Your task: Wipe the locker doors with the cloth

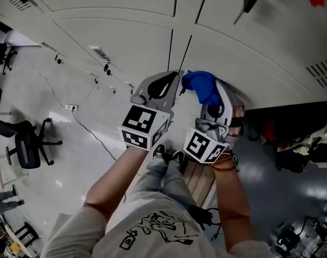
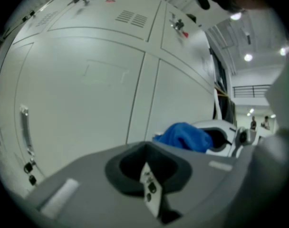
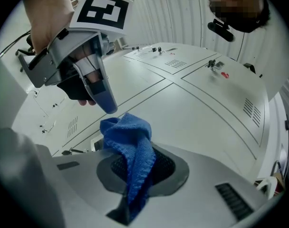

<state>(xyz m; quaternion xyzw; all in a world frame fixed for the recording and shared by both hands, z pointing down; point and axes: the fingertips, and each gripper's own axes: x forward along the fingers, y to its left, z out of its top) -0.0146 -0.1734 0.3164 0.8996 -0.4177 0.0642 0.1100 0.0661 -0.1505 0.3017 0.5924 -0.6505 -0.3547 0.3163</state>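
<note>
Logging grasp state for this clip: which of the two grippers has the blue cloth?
The right gripper: the blue cloth is pinched between its shut jaws and bunches up above them. The left gripper beside it is shut on nothing.

A black office chair stands on the pale floor, a thin cable trailing nearby; possibly a slatted wooden step further right
</note>
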